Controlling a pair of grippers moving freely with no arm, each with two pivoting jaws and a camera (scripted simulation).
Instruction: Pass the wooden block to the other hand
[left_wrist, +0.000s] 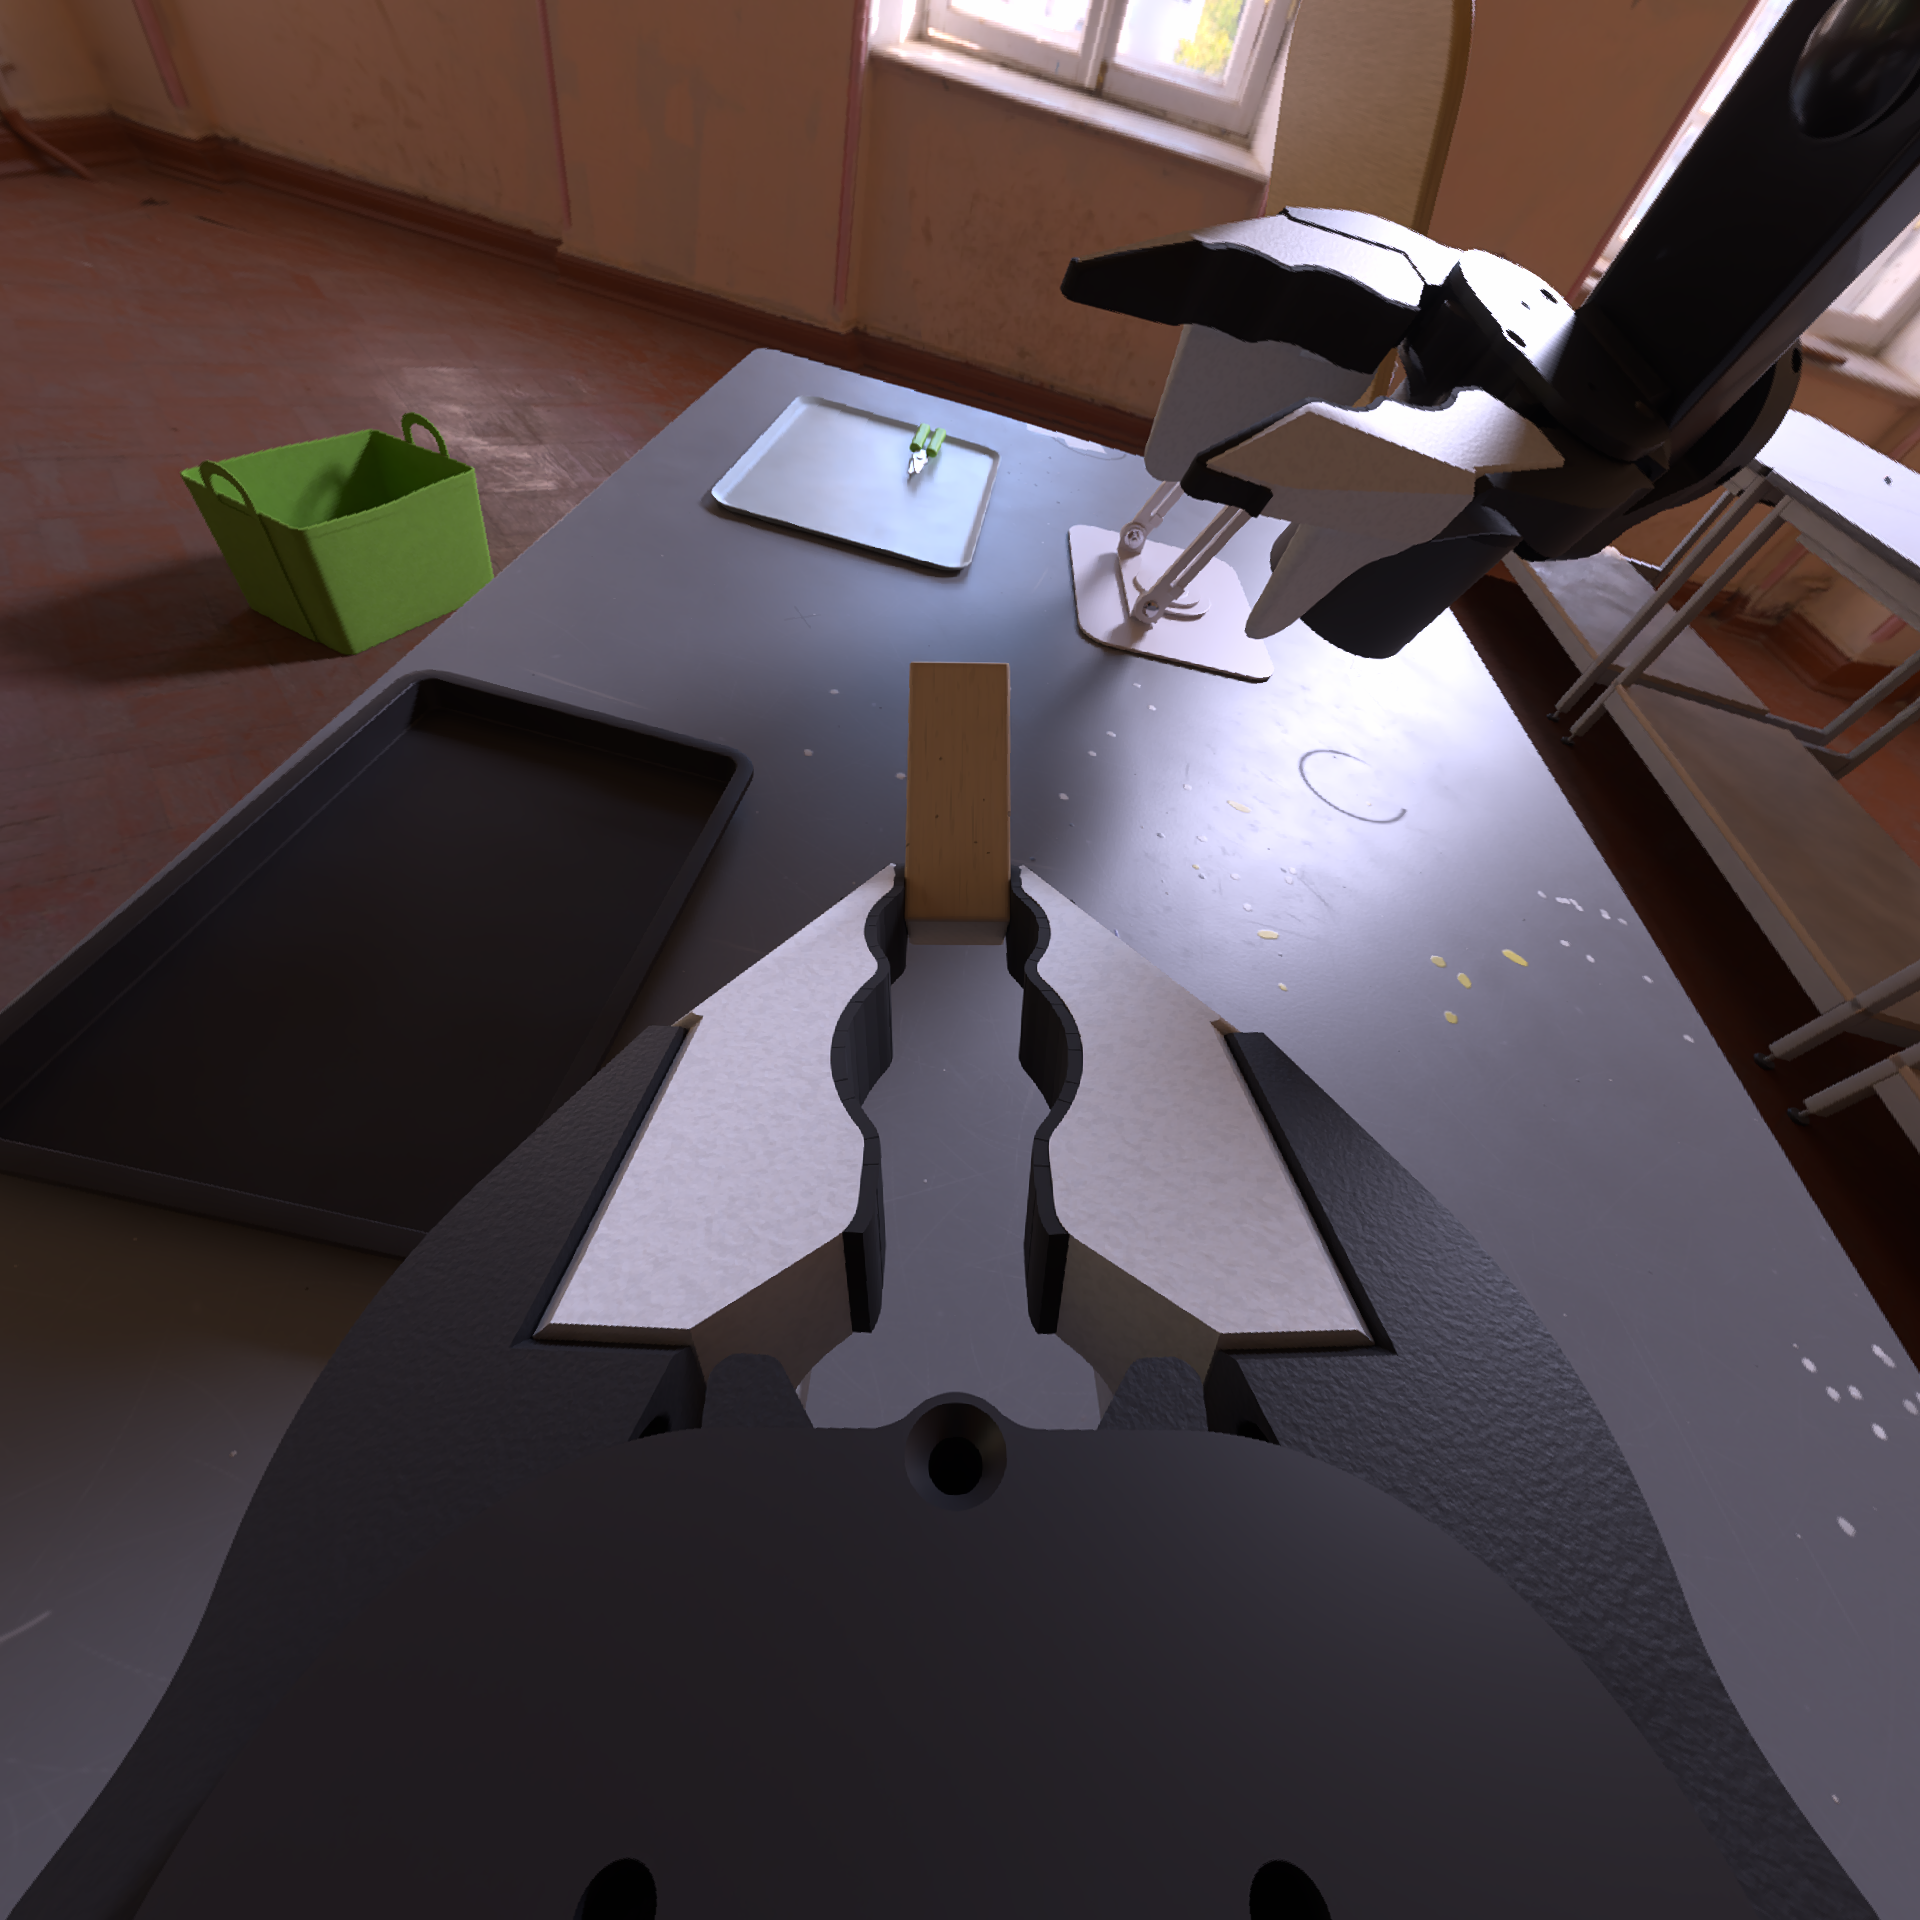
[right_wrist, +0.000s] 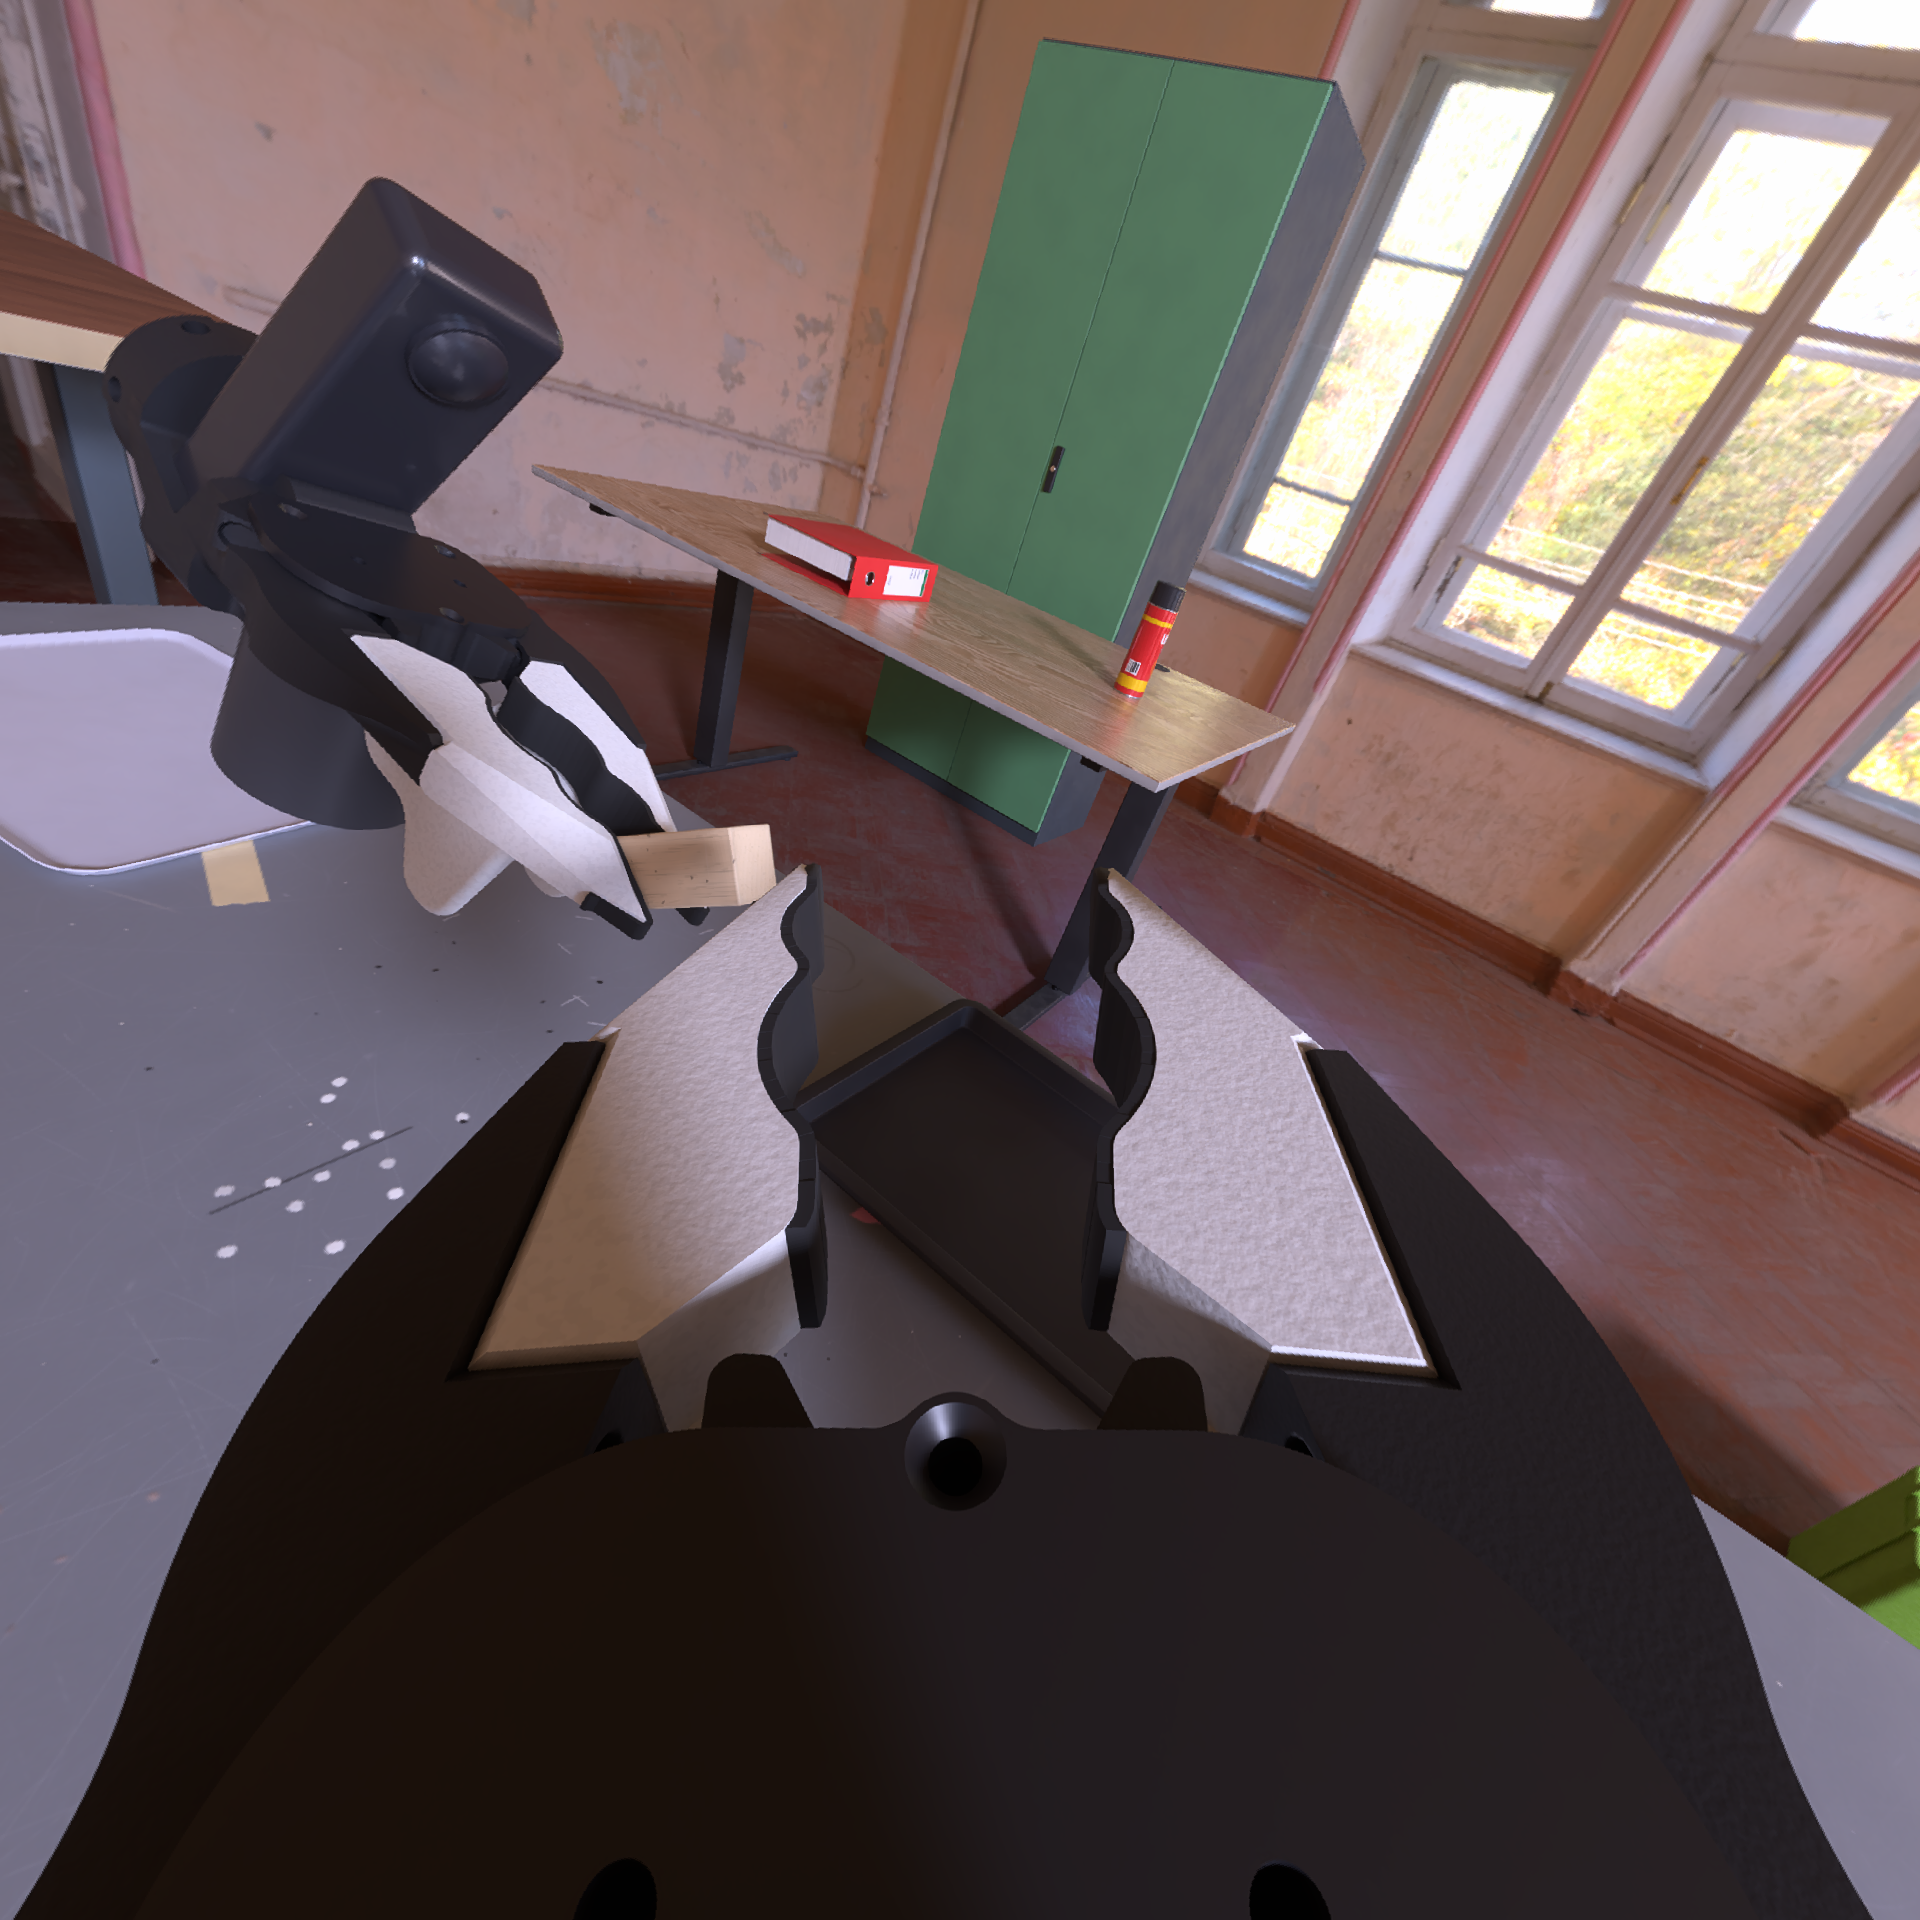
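The wooden block (left_wrist: 958, 790) is a light rectangular bar. My left gripper (left_wrist: 956, 899) is shut on its near end and holds it above the grey table (left_wrist: 1299, 935), pointing away from me. In the right wrist view the left gripper (right_wrist: 649, 899) shows at the left with the block (right_wrist: 712, 862) sticking out of its fingertips. My right gripper (right_wrist: 958, 894) is open and empty; its left fingertip (right_wrist: 805, 894) is just right of the block's free end, apart from it. In the left wrist view the right gripper (left_wrist: 1143, 379) hovers open at the upper right, beyond the block.
A black tray (left_wrist: 364, 935) lies on the table's left, also below my right gripper (right_wrist: 966, 1143). A silver tray (left_wrist: 790, 499) with a green-handled tool (left_wrist: 923, 449) and a white stand (left_wrist: 1174, 613) sit farther back. A green basket (left_wrist: 343, 530) stands on the floor.
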